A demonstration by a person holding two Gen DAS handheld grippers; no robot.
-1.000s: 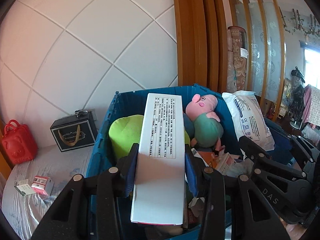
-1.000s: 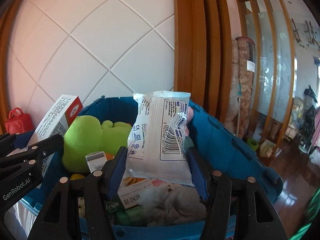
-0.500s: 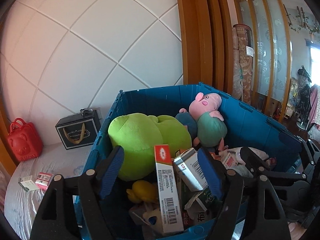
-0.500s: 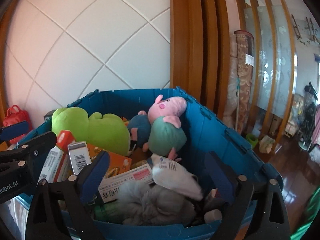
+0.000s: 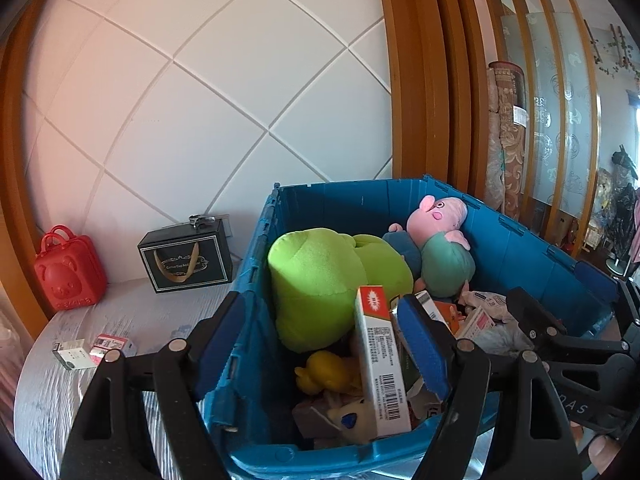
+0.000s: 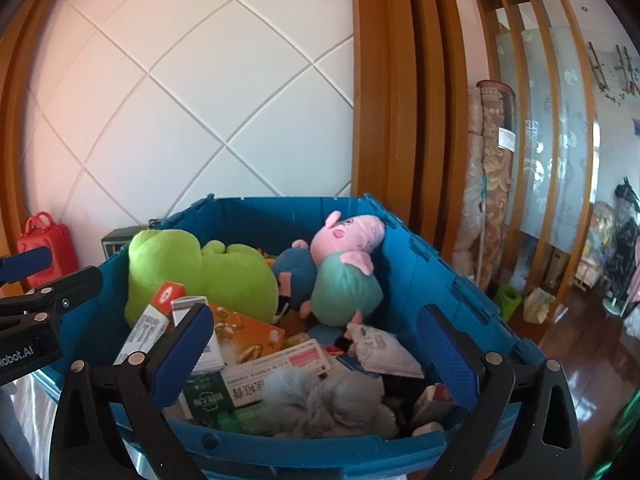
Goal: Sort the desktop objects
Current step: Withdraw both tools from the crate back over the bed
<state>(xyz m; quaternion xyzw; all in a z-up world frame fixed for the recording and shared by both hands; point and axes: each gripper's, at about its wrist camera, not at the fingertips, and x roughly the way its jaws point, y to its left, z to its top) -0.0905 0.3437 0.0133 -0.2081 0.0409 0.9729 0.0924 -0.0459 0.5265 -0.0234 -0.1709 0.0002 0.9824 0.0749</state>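
Observation:
A blue crate [image 5: 340, 200] [image 6: 288, 204] holds a green plush [image 5: 320, 280] [image 6: 216, 276], a pink pig plush [image 5: 444, 240] [image 6: 348, 256] and several boxes. My left gripper [image 5: 320, 332] hangs over the crate's near left corner. Its jaws are opening and nothing is gripped. The long white box with a red end [image 5: 380, 360] [image 6: 150, 322] stands loose in the crate beside the right finger. My right gripper [image 6: 318, 332] is open wide over the crate's near edge. The white packet [image 6: 380, 348] lies free inside, on a grey furry item [image 6: 320, 404].
A red bear-shaped case [image 5: 68, 272] and a black gift box [image 5: 186, 258] stand by the quilted wall, left of the crate. Two small boxes [image 5: 92, 352] lie on the cloth-covered table [image 5: 60, 392]. Wooden posts and a glass partition [image 6: 540, 120] rise at the right.
Both grippers opened. The long white box dropped from the left one into the crate, and the white packet dropped from the right one. The left gripper shifted left and back a little.

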